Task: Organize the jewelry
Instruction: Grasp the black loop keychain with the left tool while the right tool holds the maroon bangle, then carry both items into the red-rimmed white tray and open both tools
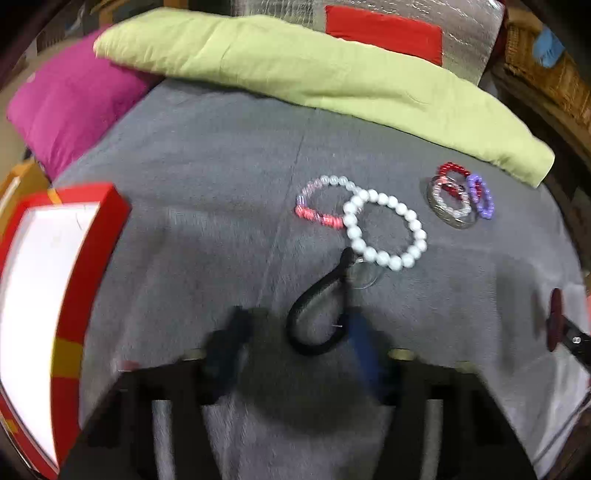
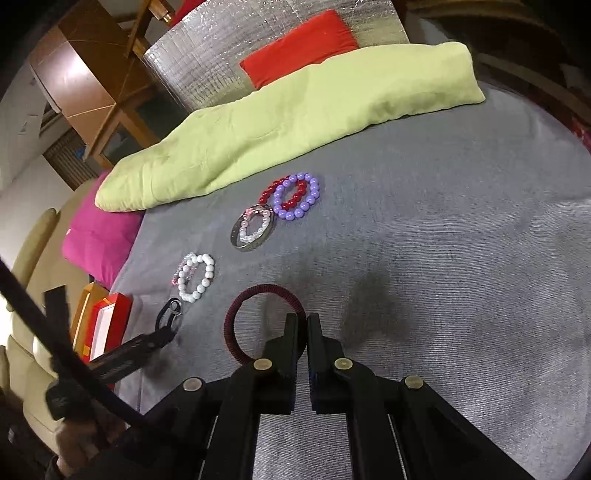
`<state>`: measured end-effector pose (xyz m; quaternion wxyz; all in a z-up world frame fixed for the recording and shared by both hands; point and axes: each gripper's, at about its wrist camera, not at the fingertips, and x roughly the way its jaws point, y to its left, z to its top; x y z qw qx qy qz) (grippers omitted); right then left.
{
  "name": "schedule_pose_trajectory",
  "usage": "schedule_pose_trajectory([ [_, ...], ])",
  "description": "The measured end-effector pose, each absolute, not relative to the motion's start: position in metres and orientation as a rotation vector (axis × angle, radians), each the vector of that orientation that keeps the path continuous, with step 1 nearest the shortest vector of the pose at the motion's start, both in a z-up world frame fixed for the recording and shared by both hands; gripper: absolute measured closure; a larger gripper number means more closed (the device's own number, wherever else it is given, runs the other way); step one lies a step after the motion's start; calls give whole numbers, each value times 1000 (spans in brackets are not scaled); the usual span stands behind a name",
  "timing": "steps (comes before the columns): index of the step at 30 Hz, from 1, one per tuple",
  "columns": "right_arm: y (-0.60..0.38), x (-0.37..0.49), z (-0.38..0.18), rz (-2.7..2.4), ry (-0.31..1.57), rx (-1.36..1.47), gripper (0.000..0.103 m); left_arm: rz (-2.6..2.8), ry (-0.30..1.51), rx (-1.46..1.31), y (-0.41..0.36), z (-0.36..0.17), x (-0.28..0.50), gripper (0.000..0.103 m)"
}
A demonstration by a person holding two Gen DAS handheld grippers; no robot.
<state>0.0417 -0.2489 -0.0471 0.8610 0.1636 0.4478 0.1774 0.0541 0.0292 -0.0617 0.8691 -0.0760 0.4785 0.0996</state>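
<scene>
On the grey blanket (image 1: 221, 155) lie a white pearl bracelet (image 1: 386, 229), a pink and clear bead bracelet (image 1: 317, 216), a black cord loop (image 1: 317, 317), a silver bangle (image 1: 448, 206), a red bead bracelet (image 1: 454, 170) and a purple bead bracelet (image 1: 482, 199). My left gripper (image 1: 295, 332) is open, its blurred fingers either side of the black loop. My right gripper (image 2: 303, 325) is shut on a dark red ring bangle (image 2: 258, 291) resting on the blanket. The left gripper also shows in the right wrist view (image 2: 162, 336) by the black loop (image 2: 168, 312).
A red box with a white inside (image 1: 55, 295) stands open at the left. A folded green quilt (image 1: 314, 74), a magenta pillow (image 1: 74, 103) and a red pillow (image 1: 384, 31) lie at the far side. Wooden furniture (image 2: 92, 85) stands beyond.
</scene>
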Motion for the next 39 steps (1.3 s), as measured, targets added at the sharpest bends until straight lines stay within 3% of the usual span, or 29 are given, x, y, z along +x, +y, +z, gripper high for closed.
schedule_pose_trajectory([
  [1,-248,42,-48,374,943,341,98,226,1001,-129,29,-61,55,79],
  [3,-246,42,-49,375,947,340,98,240,991,-145,36,-58,51,93],
  [12,-239,39,-50,386,940,312,98,90,827,-234,50,-13,-27,93],
  [29,-216,19,-57,384,937,181,98,44,710,-307,68,-14,-90,93],
  [39,-173,-44,-64,470,993,125,98,86,584,-412,109,-1,-122,93],
])
